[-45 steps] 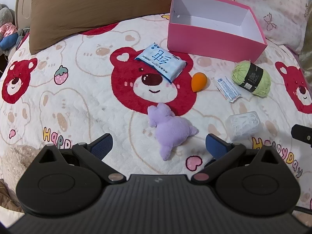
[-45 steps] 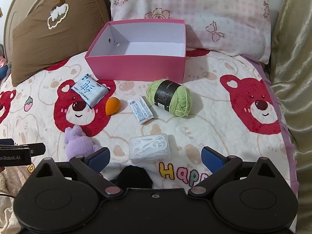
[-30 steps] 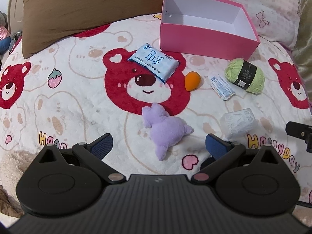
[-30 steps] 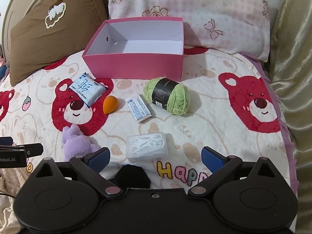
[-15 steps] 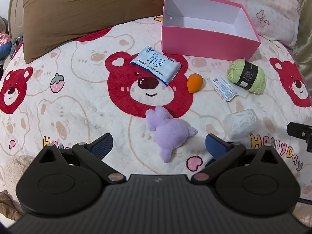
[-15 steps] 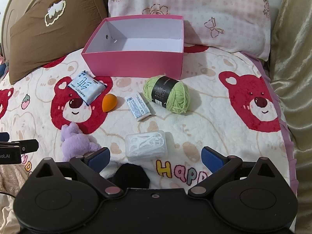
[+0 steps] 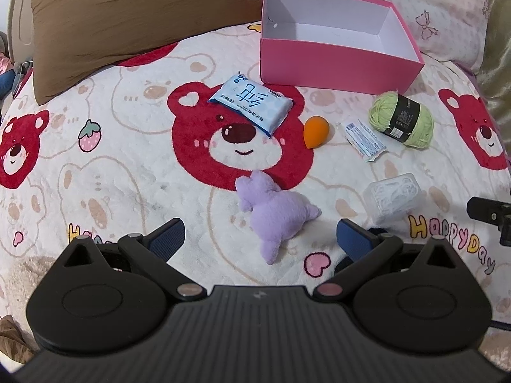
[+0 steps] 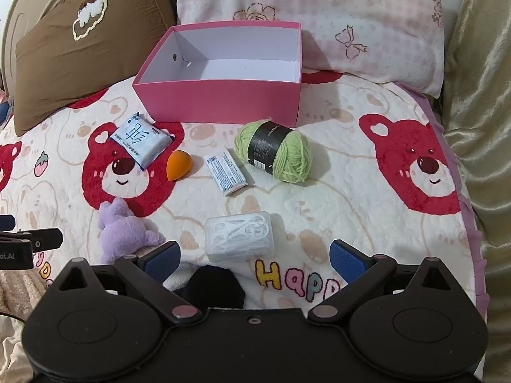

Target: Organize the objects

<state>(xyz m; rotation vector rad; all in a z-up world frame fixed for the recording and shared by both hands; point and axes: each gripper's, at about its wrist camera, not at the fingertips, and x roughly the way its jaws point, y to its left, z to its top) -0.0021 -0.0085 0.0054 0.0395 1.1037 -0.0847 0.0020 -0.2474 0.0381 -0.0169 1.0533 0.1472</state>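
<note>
- So the pink box point(image 8: 220, 102) sits at 12 o'clock on the bed, open and with nothing in it yet, right in front of the pillows point(image 8: 319, 16).
- Everything else is loose on the blanket point(image 8: 351, 198) below it: wipes pack point(image 8: 140, 142) at 10, orange sponge point(image 8: 179, 165) and a small sachet point(image 8: 225, 170) near the middle, green yarn point(image 8: 274, 150) just right of the sachet.
- Closer in, a clear case point(image 8: 239, 237) and a purple plush point(image 7: 274, 210).
- Left gripper point(image 7: 260, 234) hovers with jaws wide apart, plush right between the fingers' line.
- Right gripper point(image 8: 254, 257) same deal, jaws apart and holding nothing, case just ahead at 12.
- Looks like step one, picking a first item. I'd guess each one drops down, closes on its nearest thing, then carries it up to the box.
</note>
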